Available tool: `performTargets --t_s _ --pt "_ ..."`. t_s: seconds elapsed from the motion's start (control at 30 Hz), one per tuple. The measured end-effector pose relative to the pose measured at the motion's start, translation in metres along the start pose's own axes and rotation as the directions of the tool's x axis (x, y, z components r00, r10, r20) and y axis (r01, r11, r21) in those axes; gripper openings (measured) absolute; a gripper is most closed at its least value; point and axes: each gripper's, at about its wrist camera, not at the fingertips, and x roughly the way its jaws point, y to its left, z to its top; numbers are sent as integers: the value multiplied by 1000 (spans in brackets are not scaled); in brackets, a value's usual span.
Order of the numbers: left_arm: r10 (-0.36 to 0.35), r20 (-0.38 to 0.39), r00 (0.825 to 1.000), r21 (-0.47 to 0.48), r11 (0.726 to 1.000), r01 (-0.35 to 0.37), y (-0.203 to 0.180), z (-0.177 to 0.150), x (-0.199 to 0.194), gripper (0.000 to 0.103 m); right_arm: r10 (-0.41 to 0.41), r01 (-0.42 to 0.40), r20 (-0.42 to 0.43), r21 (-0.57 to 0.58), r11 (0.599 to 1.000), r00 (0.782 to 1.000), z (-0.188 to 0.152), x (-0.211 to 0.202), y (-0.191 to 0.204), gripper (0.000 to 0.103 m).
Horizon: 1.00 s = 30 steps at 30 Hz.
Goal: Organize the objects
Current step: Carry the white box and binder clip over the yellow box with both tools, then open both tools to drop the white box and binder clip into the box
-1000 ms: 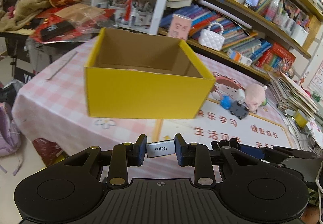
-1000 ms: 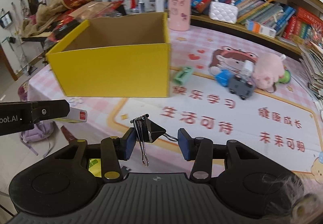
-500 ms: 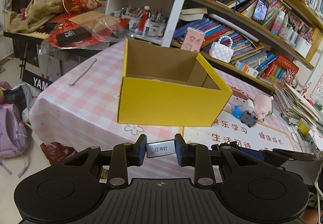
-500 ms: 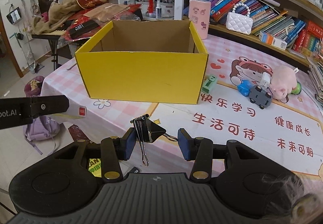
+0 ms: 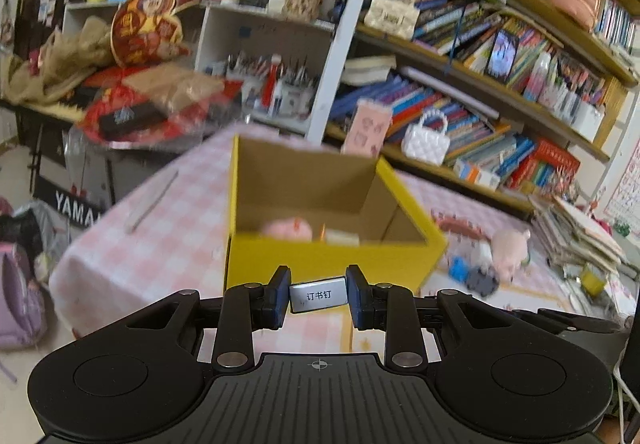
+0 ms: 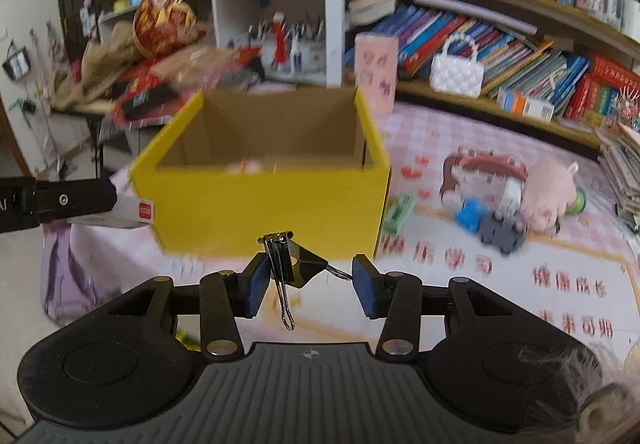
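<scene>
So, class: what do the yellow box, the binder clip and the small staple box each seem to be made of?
Yellow box: cardboard, matte yellow outside, raw brown inside walls.
Binder clip: likely metal, a dark folded body with shiny wire handles.
Staple box: probably thin card; its glossy printed face catches the light.

Yellow box (image 5: 320, 260) contents blurred — pinkish shapes (image 5: 288, 230); unidentifiable.

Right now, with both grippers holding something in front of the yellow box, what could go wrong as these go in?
1. The binder clip sits off-centre in the right gripper, its wire handle on one pad, so it may twist loose.
2. The left gripper pinches the small staple box only by its ends; knocking the yellow box wall might dislodge it.
3. Things already lie inside the box, so dropped items may bounce.
</scene>
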Motion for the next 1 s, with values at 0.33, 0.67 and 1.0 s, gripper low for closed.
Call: performTargets --t_s 0.33,0.67,1.0 --pt "36 26 999 59 998 -38 -12 41 55 28 10 -9 105 -18 1000 994 71 41 -10 43" --pt "121 -73 990 85 990 -115 -13 51 142 28 63 -61 14 -98 993 998 112 133 -16 43" --pt "206 -125 970 153 970 -187 -18 46 181 28 83 -98 -101 -157 983 991 118 197 -18 43"
